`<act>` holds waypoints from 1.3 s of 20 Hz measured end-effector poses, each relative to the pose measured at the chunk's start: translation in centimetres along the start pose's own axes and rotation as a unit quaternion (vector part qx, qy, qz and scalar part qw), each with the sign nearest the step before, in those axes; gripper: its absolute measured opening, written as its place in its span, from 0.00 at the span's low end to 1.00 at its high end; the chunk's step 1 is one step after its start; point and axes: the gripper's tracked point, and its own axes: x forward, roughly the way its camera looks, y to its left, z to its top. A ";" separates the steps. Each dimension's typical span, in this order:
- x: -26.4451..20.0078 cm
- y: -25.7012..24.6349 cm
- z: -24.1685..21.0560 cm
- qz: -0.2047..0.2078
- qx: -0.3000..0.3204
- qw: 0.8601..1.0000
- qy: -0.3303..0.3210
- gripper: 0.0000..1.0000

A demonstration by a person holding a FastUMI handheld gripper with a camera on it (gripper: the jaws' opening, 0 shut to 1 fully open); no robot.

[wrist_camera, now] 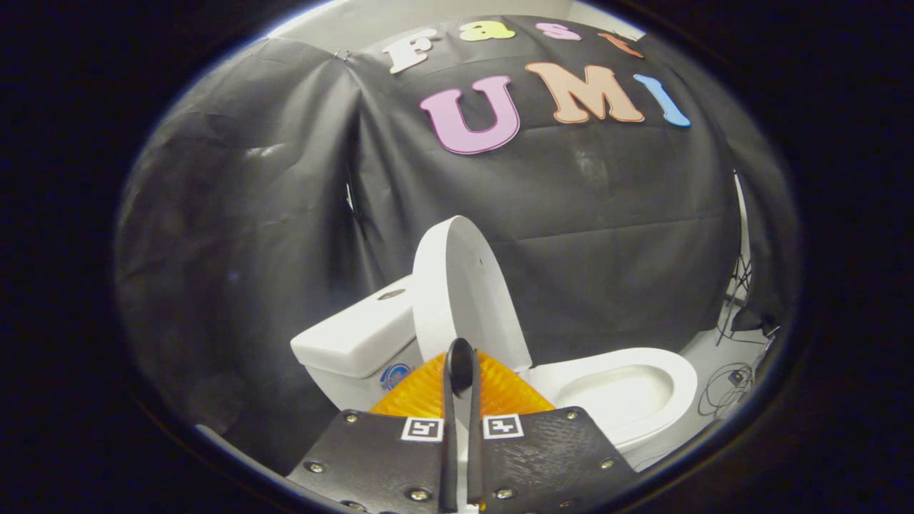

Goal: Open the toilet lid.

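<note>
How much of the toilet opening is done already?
Nearly all of it. The lid already stands upright, leaning back toward the tank, and the seat and bowl lie open. The gripper has its fingers nearly together, a thin gap between them, just in front of the lid's lower edge; whether they touch it cannot be told. What looks left is drawing the gripper away.

The gripper (460, 371) carries two flat, textured plates, each fastened with round metal screws along its edges. Each plate bears one square black-and-white fiducial marker at its inner forward corner. Ribbed pads (500, 389) extend forward from the plates, separated by a narrow slot.
</note>
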 end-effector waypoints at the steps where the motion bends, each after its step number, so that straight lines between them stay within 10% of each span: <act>1: 0.2 0.4 -0.1 0.005 -0.003 1.000 0.000 0.06; 15: 0.4 2.4 -1.1 0.046 0.008 0.999 -0.014 0.08; 26: 0.8 2.9 -1.5 0.068 0.033 0.997 0.009 0.29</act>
